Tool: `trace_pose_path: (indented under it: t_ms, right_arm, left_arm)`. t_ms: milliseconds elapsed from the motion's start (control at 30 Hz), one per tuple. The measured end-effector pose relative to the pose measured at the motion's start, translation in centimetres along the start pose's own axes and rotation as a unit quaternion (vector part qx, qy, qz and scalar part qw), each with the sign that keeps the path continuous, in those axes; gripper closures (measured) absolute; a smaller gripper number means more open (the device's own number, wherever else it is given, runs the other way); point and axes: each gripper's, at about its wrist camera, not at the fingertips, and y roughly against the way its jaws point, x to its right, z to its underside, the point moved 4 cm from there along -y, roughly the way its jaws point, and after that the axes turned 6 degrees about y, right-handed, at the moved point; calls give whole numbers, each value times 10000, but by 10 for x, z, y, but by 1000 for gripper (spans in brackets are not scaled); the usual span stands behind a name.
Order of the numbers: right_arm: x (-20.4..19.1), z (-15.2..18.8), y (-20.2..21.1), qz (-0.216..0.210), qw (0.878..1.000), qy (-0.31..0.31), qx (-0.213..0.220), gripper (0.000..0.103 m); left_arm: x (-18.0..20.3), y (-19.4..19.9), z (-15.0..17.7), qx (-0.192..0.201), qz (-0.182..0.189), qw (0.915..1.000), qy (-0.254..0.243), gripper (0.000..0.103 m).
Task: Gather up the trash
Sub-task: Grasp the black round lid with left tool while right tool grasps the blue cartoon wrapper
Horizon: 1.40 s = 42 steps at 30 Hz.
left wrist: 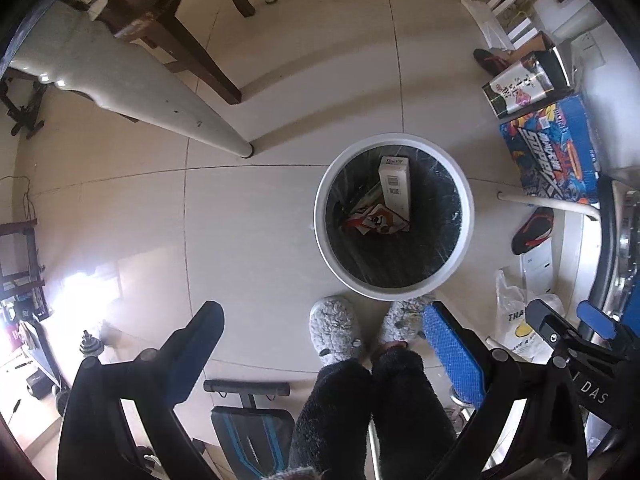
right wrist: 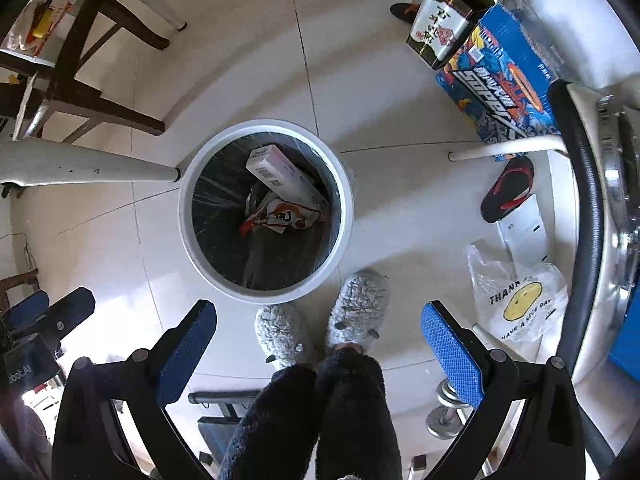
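Note:
A round white trash bin (left wrist: 320, 216) with a black liner stands on the tiled floor; it also shows in the right wrist view (right wrist: 188, 224). Inside lie a white carton (left wrist: 395, 186) and an orange-and-white wrapper (left wrist: 376, 222), which also show in the right wrist view as the carton (right wrist: 284, 178) and the wrapper (right wrist: 280, 216). My left gripper (left wrist: 324, 320) is open and empty, high above the floor, nearer than the bin. My right gripper (right wrist: 320, 318) is open and empty, also above the floor near the bin. The right gripper's fingers (left wrist: 596, 320) show at the right of the left wrist view.
The person's grey slippers (left wrist: 334, 330) stand just in front of the bin. A white table leg (left wrist: 192, 128) and dark chair legs (left wrist: 200, 60) lie to the left. Boxes (right wrist: 504, 80), a black-and-red sandal (right wrist: 508, 188) and a plastic bag (right wrist: 516, 304) lie to the right.

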Motion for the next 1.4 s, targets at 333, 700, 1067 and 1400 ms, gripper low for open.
trace_pose_path:
  t_ms: [333, 700, 1067, 1400]
  right_arm:
    - [-8, 21, 103, 20, 9994, 96, 336, 0]
    - [-19, 62, 253, -59, 9976, -37, 686, 0]
    - [-36, 48, 382, -558, 9896, -200, 1312, 0]
    - [-9, -86, 456, -757, 9790, -512, 1825, 0]
  left_arm:
    - [-5, 96, 28, 170, 172, 9997, -11, 1]
    - [-6, 219, 65, 495, 412, 9975, -280, 1]
    - [-2, 332, 25, 1365, 576, 9884, -321, 1]
    - [27, 374, -111, 1711, 513, 9839, -70, 1]
